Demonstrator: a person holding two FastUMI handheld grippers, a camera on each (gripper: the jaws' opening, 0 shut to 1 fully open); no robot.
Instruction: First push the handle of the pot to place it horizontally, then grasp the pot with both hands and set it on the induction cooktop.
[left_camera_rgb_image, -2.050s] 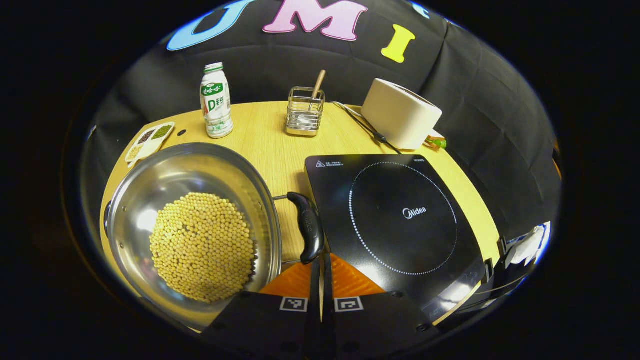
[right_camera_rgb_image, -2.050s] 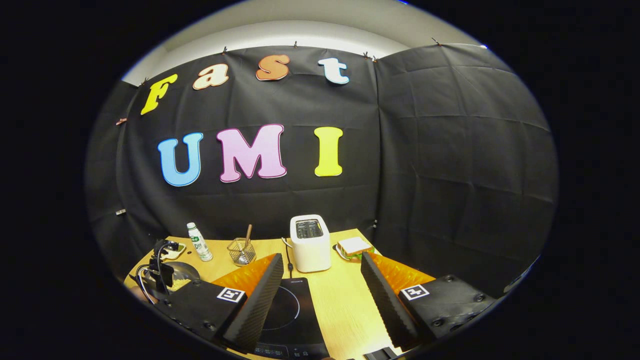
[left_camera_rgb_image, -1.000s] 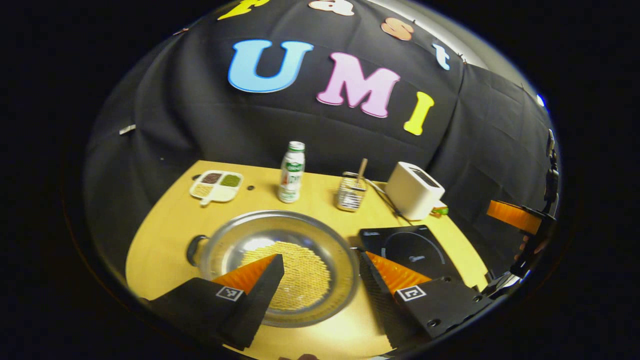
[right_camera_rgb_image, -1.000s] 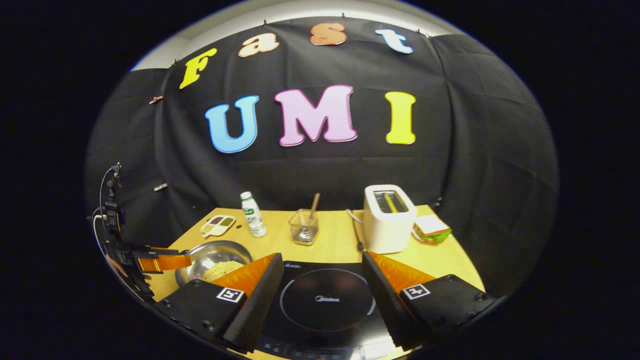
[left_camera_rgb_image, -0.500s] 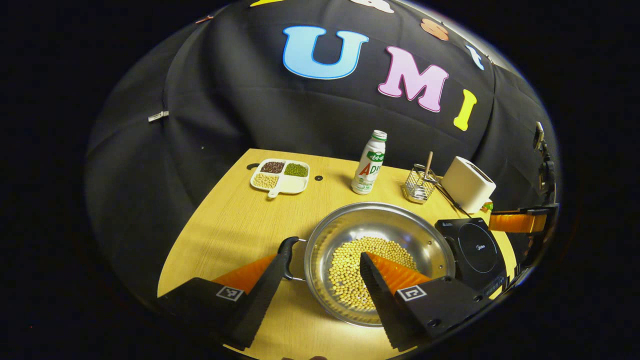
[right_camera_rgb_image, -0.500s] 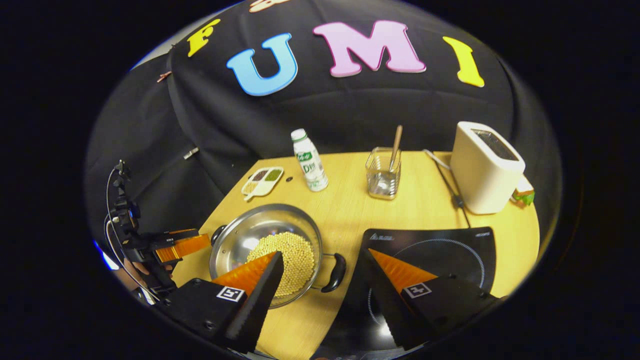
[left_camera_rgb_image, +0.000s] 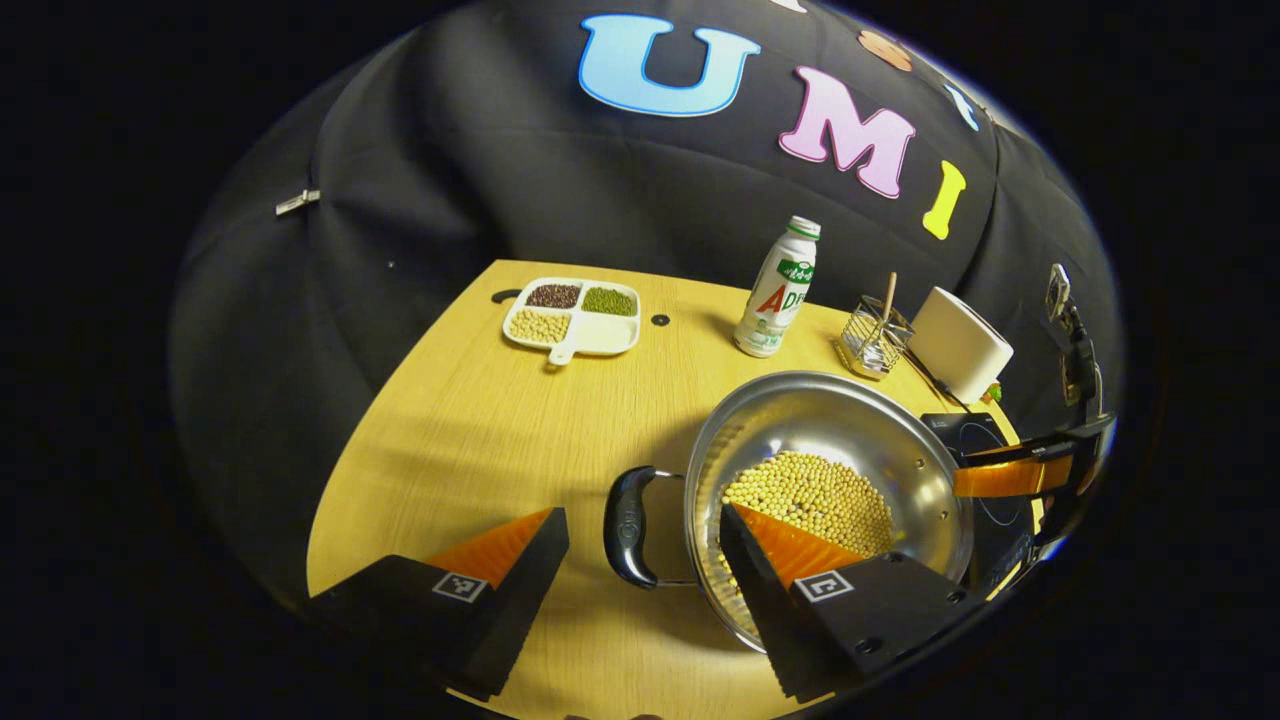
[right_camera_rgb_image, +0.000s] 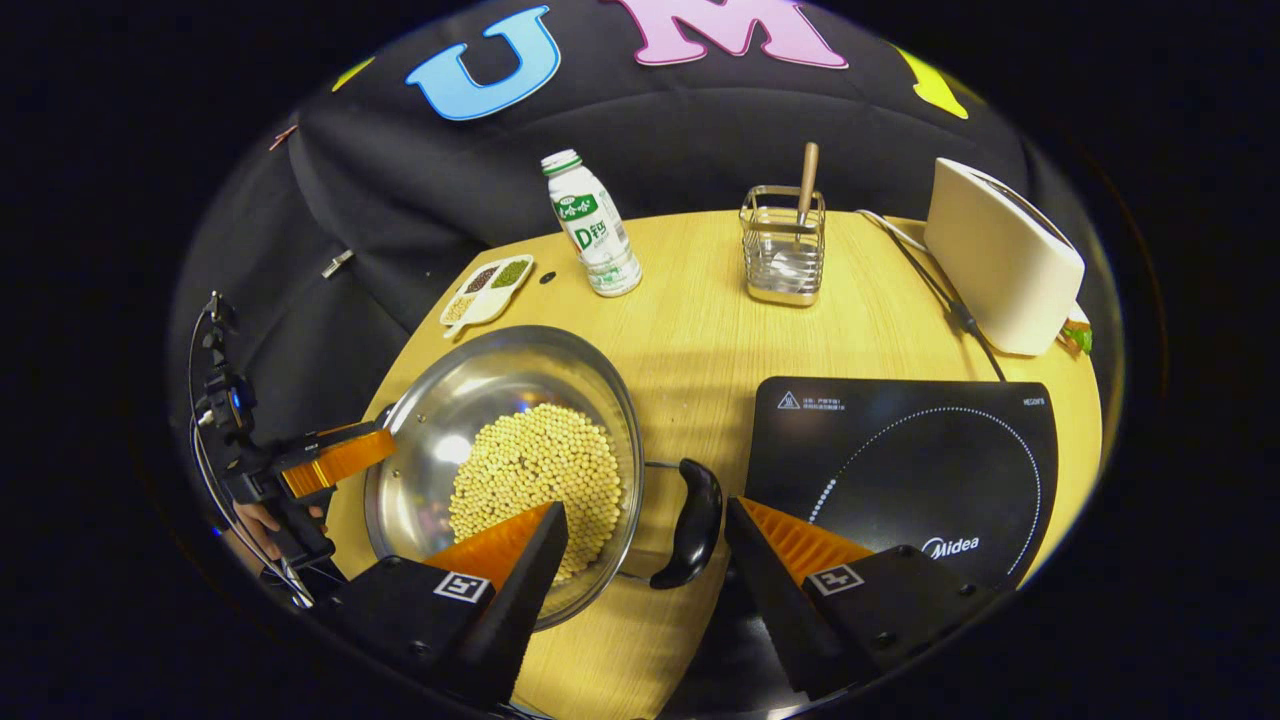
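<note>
While its two fingers stand spread wide apart at the bottom of the left gripper view, the left gripper (left_camera_rgb_image: 645, 520) grips nothing; the pot's left black handle (left_camera_rgb_image: 628, 526) lies in the gap between them, touching neither, and the finger at 5 o'clock overlaps the pot (left_camera_rgb_image: 830, 420) rim; the pot, steel and holding a bed of soybeans (left_camera_rgb_image: 815, 495), sits on the wooden table (left_camera_rgb_image: 470, 430) at about 4 o'clock of the view, just beside the induction cooktop (left_camera_rgb_image: 985, 440) at 3 o'clock, not on it.

In the right gripper view the right gripper (right_camera_rgb_image: 645, 520) is likewise splayed and empty; the pot's right handle (right_camera_rgb_image: 693, 525) lies between its fingers, clear of both; the pot (right_camera_rgb_image: 470, 390) is at 8 o'clock, the cooktop (right_camera_rgb_image: 900, 450) at 4 o'clock, and the left gripper (right_camera_rgb_image: 335, 460) hangs at 9 o'clock just beside the pot's far rim, a hand (right_camera_rgb_image: 262, 520) beneath it.

Farther back on the table stand a divided dish (left_camera_rgb_image: 572, 315) at 11 o'clock, a bottle (left_camera_rgb_image: 778, 290) at 12, a wire holder (left_camera_rgb_image: 875, 335) and a toaster (left_camera_rgb_image: 960, 340) toward 2.
</note>
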